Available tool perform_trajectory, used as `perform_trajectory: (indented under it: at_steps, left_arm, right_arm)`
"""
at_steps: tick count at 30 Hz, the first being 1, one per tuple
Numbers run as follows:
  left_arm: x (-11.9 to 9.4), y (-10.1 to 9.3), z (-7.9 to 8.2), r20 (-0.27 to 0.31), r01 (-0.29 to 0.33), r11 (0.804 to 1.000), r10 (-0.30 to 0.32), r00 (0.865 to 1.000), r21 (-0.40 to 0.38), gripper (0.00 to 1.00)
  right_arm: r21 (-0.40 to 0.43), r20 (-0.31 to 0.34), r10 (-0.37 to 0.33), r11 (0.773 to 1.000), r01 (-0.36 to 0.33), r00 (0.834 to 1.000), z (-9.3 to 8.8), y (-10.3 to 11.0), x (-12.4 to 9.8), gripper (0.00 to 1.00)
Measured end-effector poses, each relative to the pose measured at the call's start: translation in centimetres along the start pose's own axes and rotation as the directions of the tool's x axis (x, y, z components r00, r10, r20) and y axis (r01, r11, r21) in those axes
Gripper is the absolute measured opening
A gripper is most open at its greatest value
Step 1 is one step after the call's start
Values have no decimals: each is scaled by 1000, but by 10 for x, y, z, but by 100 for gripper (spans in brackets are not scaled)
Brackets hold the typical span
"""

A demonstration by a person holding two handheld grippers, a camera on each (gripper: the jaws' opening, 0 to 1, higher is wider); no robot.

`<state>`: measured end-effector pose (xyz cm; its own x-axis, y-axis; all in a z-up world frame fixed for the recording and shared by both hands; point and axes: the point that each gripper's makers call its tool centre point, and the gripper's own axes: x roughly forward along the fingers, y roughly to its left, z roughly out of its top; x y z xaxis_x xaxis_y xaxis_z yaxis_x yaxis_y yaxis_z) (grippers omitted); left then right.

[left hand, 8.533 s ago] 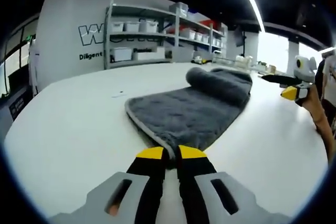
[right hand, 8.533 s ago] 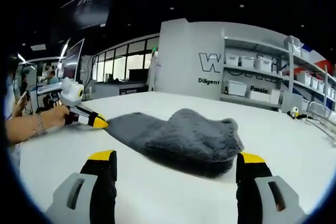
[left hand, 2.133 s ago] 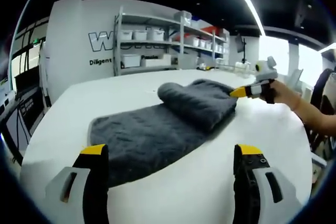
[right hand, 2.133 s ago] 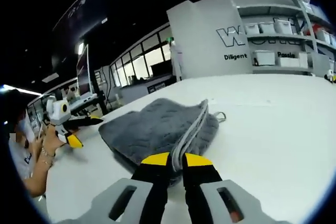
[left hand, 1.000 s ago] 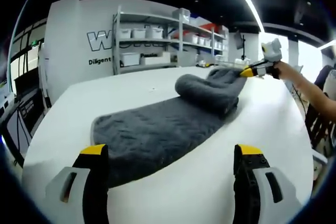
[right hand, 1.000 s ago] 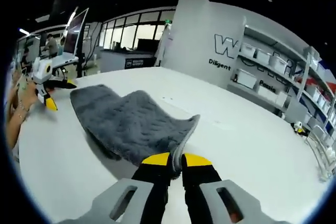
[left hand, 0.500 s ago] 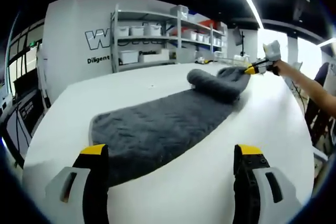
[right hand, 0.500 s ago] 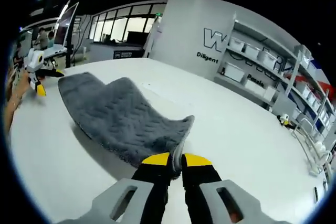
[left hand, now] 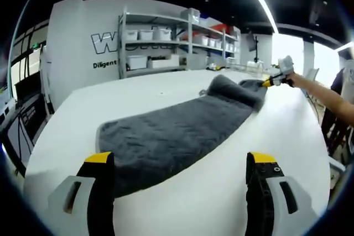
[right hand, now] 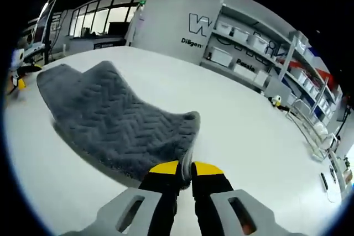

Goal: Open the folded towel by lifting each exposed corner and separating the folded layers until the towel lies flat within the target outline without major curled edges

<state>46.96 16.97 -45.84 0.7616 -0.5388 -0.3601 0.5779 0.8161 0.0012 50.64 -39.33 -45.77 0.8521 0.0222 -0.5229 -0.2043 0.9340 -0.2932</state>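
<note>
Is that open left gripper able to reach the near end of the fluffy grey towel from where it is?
Probably yes. The left gripper is open, the fluffy grey towel's near edge lies just ahead between its jaws, and only bare white table lies between.

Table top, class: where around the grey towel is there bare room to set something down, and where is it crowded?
Bare white table lies between the towel and the shelving side, and again between the towel's near long edge and the open left tongs. In the right gripper view, bare table runs beyond the towel toward the shelves. It is crowded at the far end, where the right tongs pinch the raised corner.
</note>
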Motion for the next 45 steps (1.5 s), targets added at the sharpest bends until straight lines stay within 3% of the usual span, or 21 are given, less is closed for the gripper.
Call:
perform_trajectory:
  at_steps: [11,14,17,22,32,36,41,45]
  left_arm:
    - [0,2,-2,-8,-6,1000,6,1000,2,97]
    - [0,2,-2,-9,-9,1000,9,1000,2,97]
    - [0,3,-1,-7,-9,1000,9,1000,0,97]
    - [1,4,-1,-12,-9,1000,9,1000,2,97]
    - [1,6,-2,-16,-13,1000,13,1000,1,97]
    - [0,5,-2,-10,-13,1000,13,1000,-4,97]
    - [0,4,-1,-7,-9,1000,9,1000,-3,97]
    - [0,5,0,-4,-9,1000,9,1000,-4,97]
  right_arm:
    - [-12,-51,-172,985,171,984,-29,-52,4,4]
    - [29,-31,-173,984,174,984,-33,-57,8,4]
    - [20,-29,-192,981,193,981,-36,-63,9,5]
    - [50,-76,-215,975,219,974,-51,-71,10,6]
    - [15,-99,-244,969,247,965,-57,-75,9,7]
    - [5,-102,-262,965,264,960,-55,-77,7,14]
    - [21,-99,-287,957,290,953,-50,-87,-7,34]
    - [39,-70,-296,953,299,953,-37,-90,-22,39]
